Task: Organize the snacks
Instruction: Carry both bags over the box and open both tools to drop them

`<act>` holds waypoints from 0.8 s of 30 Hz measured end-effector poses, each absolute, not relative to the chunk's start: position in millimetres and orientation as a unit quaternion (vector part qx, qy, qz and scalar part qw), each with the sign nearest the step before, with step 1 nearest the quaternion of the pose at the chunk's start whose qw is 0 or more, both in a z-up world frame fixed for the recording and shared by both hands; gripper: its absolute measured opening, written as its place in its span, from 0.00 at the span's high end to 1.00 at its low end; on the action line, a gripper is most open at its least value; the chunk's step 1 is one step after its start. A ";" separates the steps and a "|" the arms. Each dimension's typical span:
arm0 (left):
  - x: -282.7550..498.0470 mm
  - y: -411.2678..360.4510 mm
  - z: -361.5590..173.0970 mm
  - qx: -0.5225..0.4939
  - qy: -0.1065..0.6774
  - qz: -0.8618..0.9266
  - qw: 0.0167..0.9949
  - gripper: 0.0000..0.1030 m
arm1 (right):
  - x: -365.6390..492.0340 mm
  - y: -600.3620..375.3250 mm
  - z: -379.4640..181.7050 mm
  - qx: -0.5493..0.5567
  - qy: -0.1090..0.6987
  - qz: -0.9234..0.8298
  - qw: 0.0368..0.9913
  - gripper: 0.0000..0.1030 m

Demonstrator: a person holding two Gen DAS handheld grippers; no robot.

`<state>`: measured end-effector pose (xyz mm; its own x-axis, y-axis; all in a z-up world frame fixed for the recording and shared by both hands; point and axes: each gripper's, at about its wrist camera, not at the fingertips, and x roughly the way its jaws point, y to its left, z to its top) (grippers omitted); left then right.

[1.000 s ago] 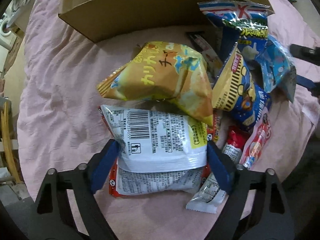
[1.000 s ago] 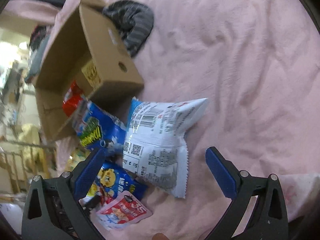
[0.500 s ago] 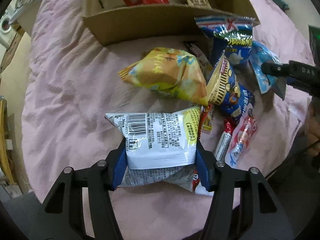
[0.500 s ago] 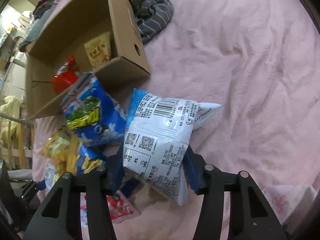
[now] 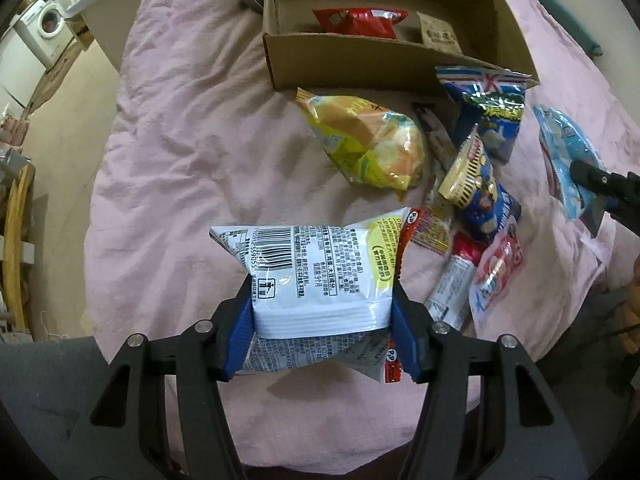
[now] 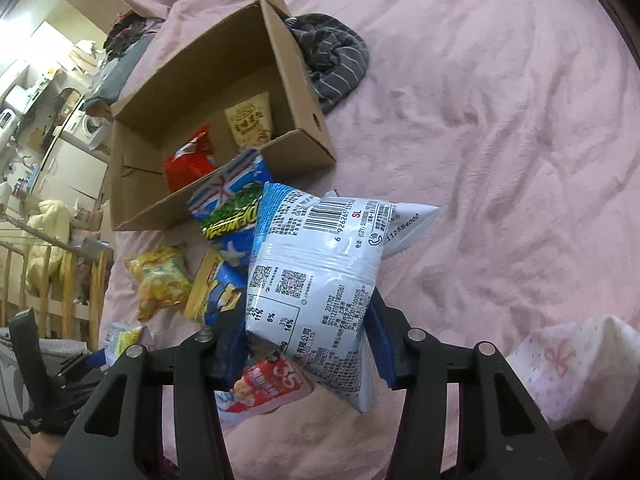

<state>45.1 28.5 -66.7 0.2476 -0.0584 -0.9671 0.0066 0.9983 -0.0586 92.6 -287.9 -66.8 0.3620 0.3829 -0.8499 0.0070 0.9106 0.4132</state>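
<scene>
My left gripper (image 5: 320, 332) is shut on a white snack bag with a barcode and a yellow patch (image 5: 316, 268), lifted above the pink bedspread. My right gripper (image 6: 306, 340) is shut on a white and light-blue snack bag (image 6: 320, 276), also raised; that bag (image 5: 568, 164) shows at the right edge of the left wrist view. An open cardboard box (image 5: 360, 56) (image 6: 296, 80) lies beyond the pile, with a red packet (image 5: 360, 20) (image 6: 188, 160) and a tan packet (image 6: 250, 120) inside. A yellow bag (image 5: 368, 144) and a blue bag (image 5: 488, 108) lie loose.
Several more packets (image 5: 476, 256) lie in a heap right of centre on the pink bedspread (image 6: 500, 120). A dark striped cloth (image 6: 336, 56) sits behind the box. A white flowered cloth (image 6: 572, 364) lies near right. The bed's left edge drops to the floor near a washing machine (image 5: 44, 24).
Both grippers closed on their bags and lifted them off the bedspread. The pile and the box now look farther below and more of the box's inside shows.
</scene>
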 end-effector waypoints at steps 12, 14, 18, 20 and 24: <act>56.8 35.9 -23.5 -0.036 0.551 0.027 0.833 0.46 | 82.0 -268.1 -47.8 0.186 0.515 0.177 0.818 0.49; 63.5 37.6 -17.7 -0.037 0.543 0.030 0.838 0.46 | 83.1 -265.5 -45.9 0.190 0.511 0.185 0.818 0.49; 75.6 40.4 -10.2 -0.044 0.532 0.033 0.845 0.46 | 87.1 -263.0 -43.4 0.198 0.504 0.187 0.819 0.49; 81.7 41.4 -5.7 -0.045 0.527 0.031 0.848 0.46 | 90.8 -258.9 -37.1 0.200 0.499 0.193 0.821 0.49; 98.1 40.5 12.2 -0.056 0.513 0.030 0.856 0.46 | 102.5 -244.4 -11.2 0.186 0.482 0.211 0.830 0.49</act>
